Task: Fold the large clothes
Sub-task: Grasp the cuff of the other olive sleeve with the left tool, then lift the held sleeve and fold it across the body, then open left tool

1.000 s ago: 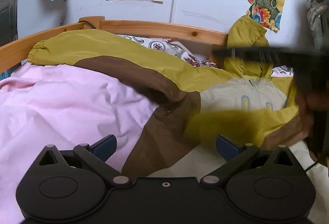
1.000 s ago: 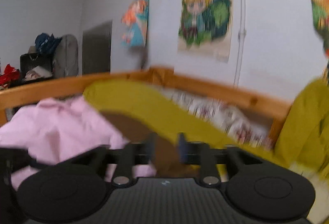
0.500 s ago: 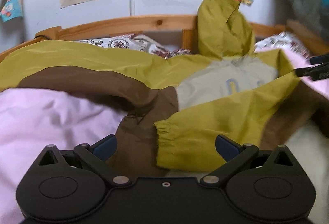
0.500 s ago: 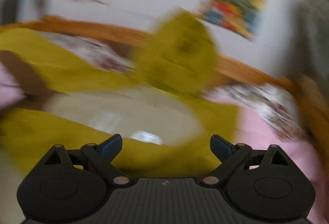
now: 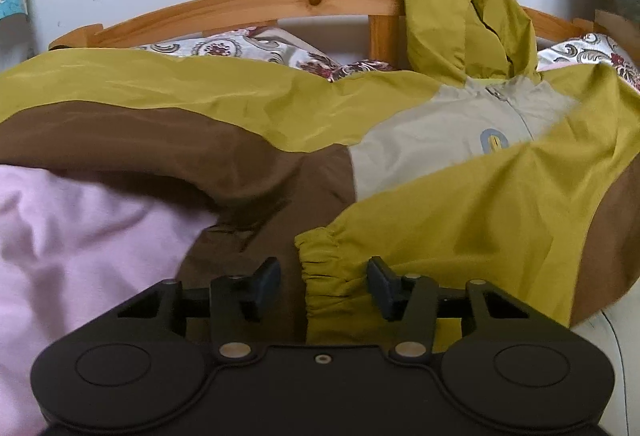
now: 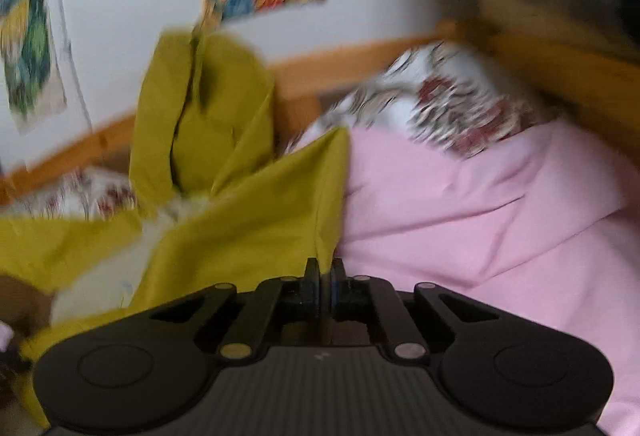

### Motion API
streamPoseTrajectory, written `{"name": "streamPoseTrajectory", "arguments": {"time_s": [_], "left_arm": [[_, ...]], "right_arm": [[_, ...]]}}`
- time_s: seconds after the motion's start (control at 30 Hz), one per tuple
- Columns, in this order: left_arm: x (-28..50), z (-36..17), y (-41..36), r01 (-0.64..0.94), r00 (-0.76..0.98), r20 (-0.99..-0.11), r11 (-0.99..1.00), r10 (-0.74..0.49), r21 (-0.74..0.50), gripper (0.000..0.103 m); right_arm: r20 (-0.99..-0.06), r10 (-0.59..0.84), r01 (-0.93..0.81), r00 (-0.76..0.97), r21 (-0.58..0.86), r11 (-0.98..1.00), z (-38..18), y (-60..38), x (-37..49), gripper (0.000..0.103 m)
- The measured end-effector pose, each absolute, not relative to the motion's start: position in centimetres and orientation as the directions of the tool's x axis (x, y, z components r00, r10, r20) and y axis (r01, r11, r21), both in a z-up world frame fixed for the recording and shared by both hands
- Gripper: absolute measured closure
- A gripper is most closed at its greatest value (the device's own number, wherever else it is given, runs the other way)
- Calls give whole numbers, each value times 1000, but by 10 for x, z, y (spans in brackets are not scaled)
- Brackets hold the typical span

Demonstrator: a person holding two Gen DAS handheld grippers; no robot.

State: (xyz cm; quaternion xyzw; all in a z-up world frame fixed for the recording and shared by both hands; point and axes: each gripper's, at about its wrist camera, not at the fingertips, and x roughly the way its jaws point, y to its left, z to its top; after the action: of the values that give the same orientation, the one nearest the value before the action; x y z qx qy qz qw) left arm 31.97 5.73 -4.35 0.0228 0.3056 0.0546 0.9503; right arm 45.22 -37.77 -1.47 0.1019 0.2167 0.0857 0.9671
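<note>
Swung away from the poster wall and down onto the jacket's (image 6: pixel 248 236) outer edge, right gripper (image 6: pixel 325 272) now low over the bed, beside the pink sheet (image 6: pixel 480 228). Jaws, spread wide half a second back, had just been closing and met with almost no gap; a fold of mustard fabric ran straight into the pinch, so judged clamped on that edge, though blur kept the contact from being sharp. Hood (image 6: pixel 200 108) stood propped against the wooden bed rail (image 6: pixel 360 56) beyond, patterned pillow (image 6: pixel 452 96) to its right.

Dropped closer and lower too, left gripper (image 5: pixel 323 282), from a wide view of the brown sleeve to a spot right at the elastic cuff (image 5: pixel 328 268) of the folded-in mustard sleeve. Had just been closing from full spread to roughly half; cuff lay between the pads, right pad close against the fabric, left pad clear of it, so not yet gripped.

Lay spread face-up across the bed, jacket (image 5: pixel 440 140) with zip and beige chest panel showing, one sleeve (image 5: pixel 460 220) already crossed over the front, the other brown-and-mustard sleeve (image 5: pixel 160 124) stretched out to the left over the pink sheet (image 5: pixel 80 244).

Meant, as a judgement: sleeve fold on one side done, side edge secured, cuff about to be taken for the next fold inward.
</note>
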Motion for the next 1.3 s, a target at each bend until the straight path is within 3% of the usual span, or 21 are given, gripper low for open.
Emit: {"name": "streamPoseTrajectory", "arguments": {"time_s": [0.13, 0.33, 0.4, 0.47, 0.57, 0.63, 0.7, 0.83, 0.93, 1.13, 1.2, 1.3], "left_arm": [[336, -52, 46, -111, 774, -616, 990, 144, 91, 49], [337, -55, 56, -148, 769, -621, 987, 152, 59, 29], [337, -57, 61, -157, 768, -622, 987, 149, 42, 23], [338, -57, 62, -160, 768, -624, 987, 145, 33, 23], [338, -54, 61, -161, 766, -624, 986, 156, 48, 22], [335, -51, 63, -161, 769, -620, 986, 155, 46, 21], [329, -45, 67, -158, 776, -615, 987, 141, 27, 21], [316, -30, 80, -170, 797, -587, 985, 144, 10, 16], [305, -11, 94, -211, 815, -544, 977, 198, 40, 11], [279, 45, 142, -333, 816, -451, 932, 362, 145, 2], [276, 63, 170, -426, 777, -448, 894, 442, 141, 1], [279, 78, 222, -574, 700, -466, 814, 542, 84, 1]], "right_arm": [[-477, 89, 20, 874, 220, 975, -33, -406, 467, 100], [-368, 83, -93, 926, -10, 996, -15, -378, 448, 93], [-367, 139, -181, 920, -82, 980, -10, -355, 454, 76], [-439, 169, -248, 883, -129, 960, -12, -333, 460, 67], [-474, 151, -289, 867, -232, 929, -23, -312, 454, 66], [-450, 121, -281, 885, -307, 909, -25, -302, 435, 54], [-428, 105, -283, 898, -379, 881, -29, -296, 412, 31], [-472, 6, -282, 882, -517, 808, -61, -282, 405, 26], [-469, 23, -275, 883, -476, 836, -73, -292, 404, 26], [-387, 72, -239, 919, -403, 883, -48, -297, 371, 7], [-351, 108, -241, 930, -363, 900, -38, -300, 357, 0], [-337, 179, -277, 924, -267, 923, -28, -298, 340, 0]]}}
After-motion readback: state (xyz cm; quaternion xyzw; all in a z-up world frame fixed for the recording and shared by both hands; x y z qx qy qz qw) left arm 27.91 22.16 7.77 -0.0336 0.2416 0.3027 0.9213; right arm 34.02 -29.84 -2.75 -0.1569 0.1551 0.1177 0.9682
